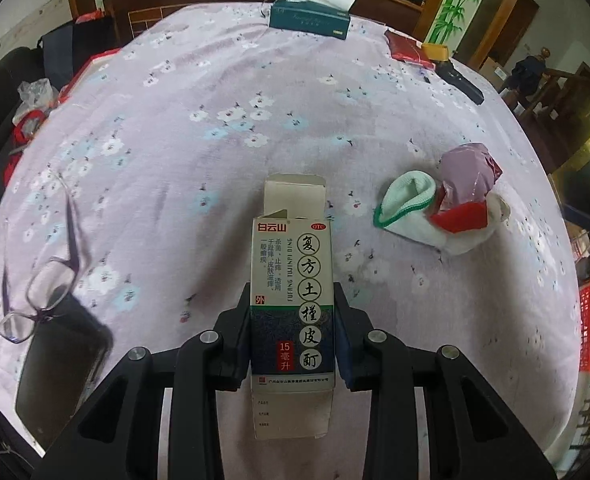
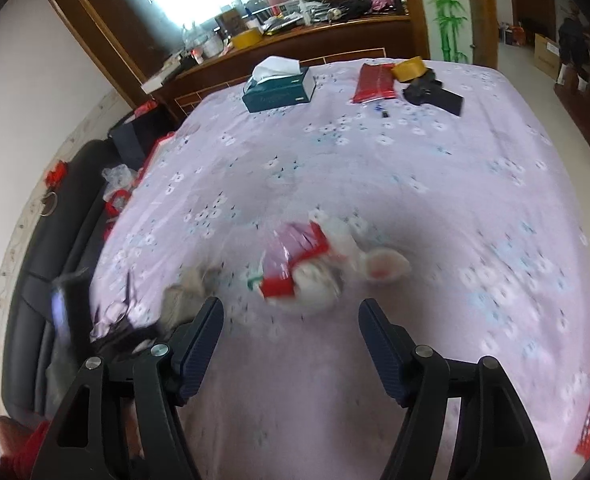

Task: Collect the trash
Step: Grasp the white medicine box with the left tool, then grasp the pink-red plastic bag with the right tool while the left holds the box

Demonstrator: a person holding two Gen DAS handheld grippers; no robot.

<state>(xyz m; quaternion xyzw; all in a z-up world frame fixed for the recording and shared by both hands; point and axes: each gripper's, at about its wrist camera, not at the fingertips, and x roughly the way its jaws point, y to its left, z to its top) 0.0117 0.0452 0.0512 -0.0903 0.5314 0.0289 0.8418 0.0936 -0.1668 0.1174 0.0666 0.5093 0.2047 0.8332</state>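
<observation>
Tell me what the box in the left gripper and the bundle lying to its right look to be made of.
Medicine box: thin printed cardboard, slightly glossy; the open top flap shows a plain matte inside and sharp folds. Bundle: apparently soft knit white cloth with green trim, plus crinkled shiny purple plastic film with highlights; the red piece's material is unclear.

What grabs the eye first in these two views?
The medicine box, flap open, clamped in the left gripper at centre of the left view. Right of it lies a heap of wrappers on the floral sheet; the open right gripper points at that heap. Glasses rest at the left edge.
</observation>
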